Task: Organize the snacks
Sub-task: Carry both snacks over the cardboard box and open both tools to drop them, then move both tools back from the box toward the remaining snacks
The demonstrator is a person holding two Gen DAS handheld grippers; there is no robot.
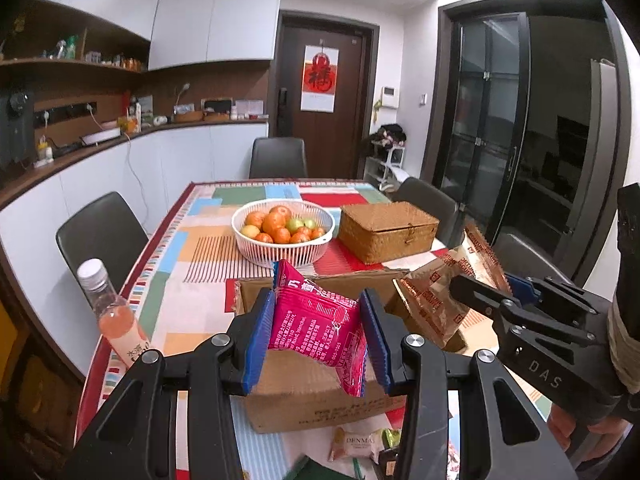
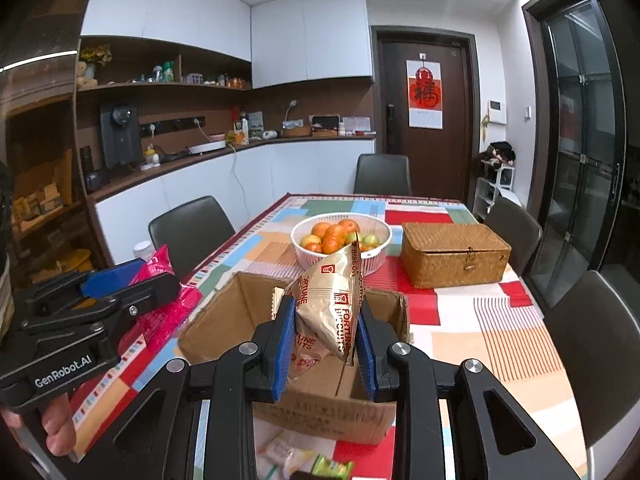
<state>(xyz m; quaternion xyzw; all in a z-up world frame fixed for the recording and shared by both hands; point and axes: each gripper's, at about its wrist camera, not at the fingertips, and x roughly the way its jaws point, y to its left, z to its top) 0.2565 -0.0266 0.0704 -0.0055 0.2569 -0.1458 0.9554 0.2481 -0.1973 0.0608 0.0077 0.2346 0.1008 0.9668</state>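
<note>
Blue-padded left claw [image 1: 318, 330] clamped on a pink snack packet [image 1: 316, 322], held above the open cardboard box [image 1: 304, 396]. Right claw [image 2: 324, 344] clamped on a gold-brown Fortune Biscuits packet [image 2: 332, 300], also over the same box, right of the pink one. Both packets are in the air, neither inside the box as far as I can tell.

Box sits at the near end of the desk [image 1: 200, 240], on a patchwork tablecloth. Loose wrapped snacks [image 1: 356, 444] lie on the cloth just in front of the box. Bottle with pink drink [image 1: 112, 312] stands at the desk's left edge, white cap on.

Beyond the box: white slatted basket [image 1: 280, 254] with oranges and a few green fruit, and just right of it a woven lidded box [image 1: 386, 230], lid shut. Dark chairs [image 1: 100, 232] around the desk.
</note>
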